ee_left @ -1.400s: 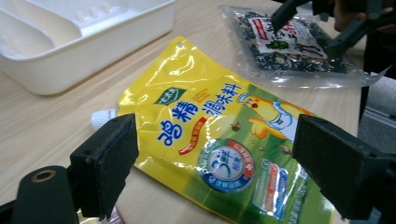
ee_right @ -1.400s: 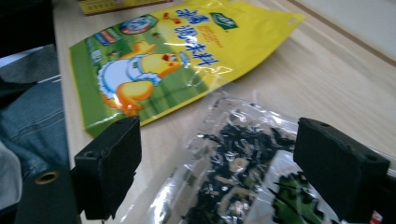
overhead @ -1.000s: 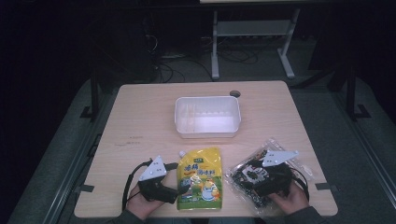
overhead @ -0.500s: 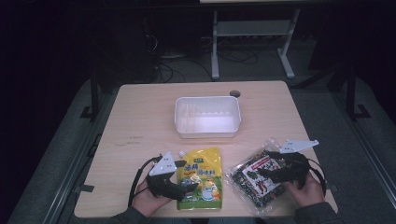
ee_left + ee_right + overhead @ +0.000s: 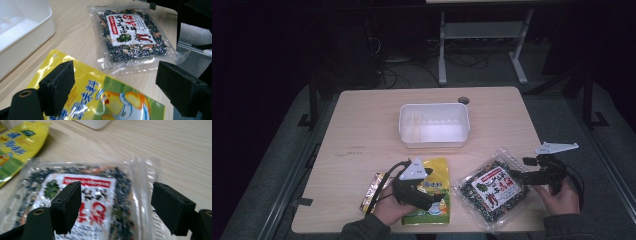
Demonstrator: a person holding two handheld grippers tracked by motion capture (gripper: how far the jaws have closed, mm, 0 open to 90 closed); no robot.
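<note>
Seaweed packet (image 5: 82, 202) lies flat on the bench (image 5: 362, 120) under our right tongs (image 5: 117, 207), whose jaws have just been closing yet grip nothing; our left tongs (image 5: 117, 87) gape over the yellow pouch (image 5: 100, 97).

Yellow pouch (image 5: 100, 100) glossy plastic; clear bag (image 5: 100, 195) shiny crinkled film; tub (image 5: 434, 125) smooth white plastic; table (image 5: 362, 125) matt wood.

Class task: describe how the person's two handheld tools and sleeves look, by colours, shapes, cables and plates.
Each tool, left and right, is black, with two blocky black jaws with flat pads and a grey three-cornered plate on top. A black cable loops from the left one. The sleeves are dark.
</note>
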